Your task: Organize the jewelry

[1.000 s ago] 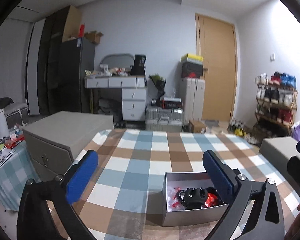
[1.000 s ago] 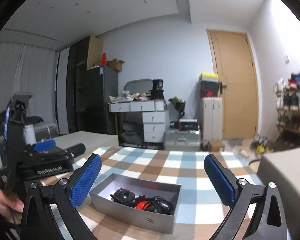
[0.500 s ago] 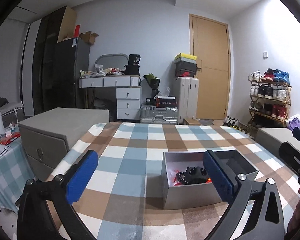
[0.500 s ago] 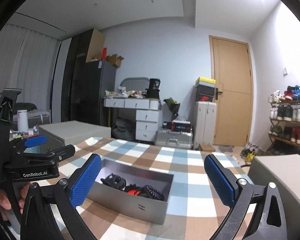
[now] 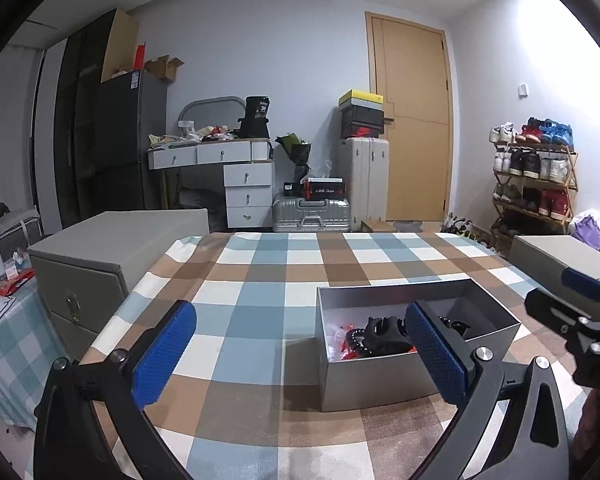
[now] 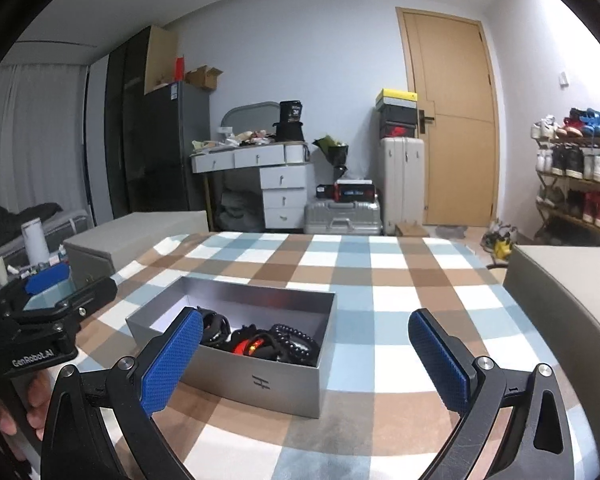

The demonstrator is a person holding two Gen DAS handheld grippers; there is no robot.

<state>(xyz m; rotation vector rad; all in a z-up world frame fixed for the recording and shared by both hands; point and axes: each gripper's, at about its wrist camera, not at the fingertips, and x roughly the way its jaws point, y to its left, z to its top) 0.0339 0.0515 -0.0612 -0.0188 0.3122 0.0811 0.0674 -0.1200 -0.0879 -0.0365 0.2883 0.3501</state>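
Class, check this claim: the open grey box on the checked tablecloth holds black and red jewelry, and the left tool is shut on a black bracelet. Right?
Not quite. The left tool is open and empty, as the left wrist view shows. The grey box on the checked tablecloth does hold black and red jewelry.

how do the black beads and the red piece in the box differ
In the right wrist view, the black beads form a dark strand of small round balls on the right side of the box; the red piece is bright and lies left of them, partly under black items. The beads show more fully. Both lie loose in the box, untouched by either open gripper.
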